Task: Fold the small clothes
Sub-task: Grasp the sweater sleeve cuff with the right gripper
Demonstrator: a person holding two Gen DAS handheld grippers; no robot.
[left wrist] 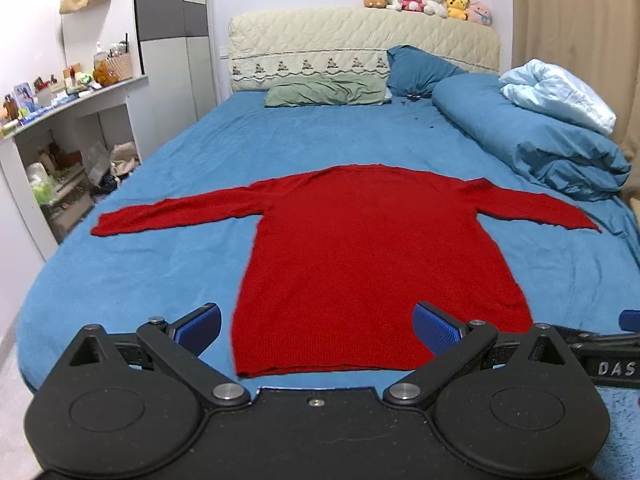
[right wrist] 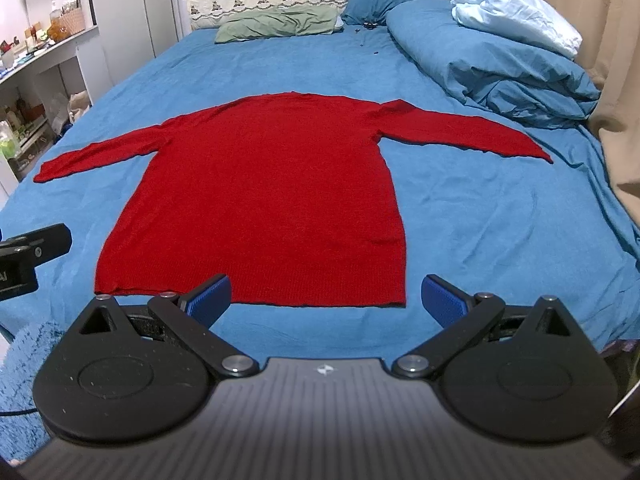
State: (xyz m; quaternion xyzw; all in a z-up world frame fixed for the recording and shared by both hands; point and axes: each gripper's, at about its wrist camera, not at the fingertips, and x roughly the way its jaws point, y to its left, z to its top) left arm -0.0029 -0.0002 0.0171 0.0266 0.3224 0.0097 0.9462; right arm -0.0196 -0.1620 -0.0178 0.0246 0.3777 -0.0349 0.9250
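Note:
A red long-sleeved sweater (left wrist: 372,248) lies flat on the blue bed sheet (left wrist: 168,280), both sleeves spread out to the sides, hem toward me. It also shows in the right wrist view (right wrist: 272,192). My left gripper (left wrist: 318,326) is open and empty, hovering over the hem's left part. My right gripper (right wrist: 326,298) is open and empty, just in front of the hem's right part. Neither touches the sweater. Part of the right gripper (left wrist: 608,356) shows at the right edge of the left wrist view, and the left gripper (right wrist: 28,256) at the left edge of the right wrist view.
A bunched blue duvet (left wrist: 532,140) with a pale blue cloth (left wrist: 560,92) lies at the bed's right side. A green pillow (left wrist: 324,92) and blue pillow (left wrist: 420,70) sit at the headboard. Cluttered shelves (left wrist: 60,152) stand left of the bed. A curtain (right wrist: 616,80) hangs at right.

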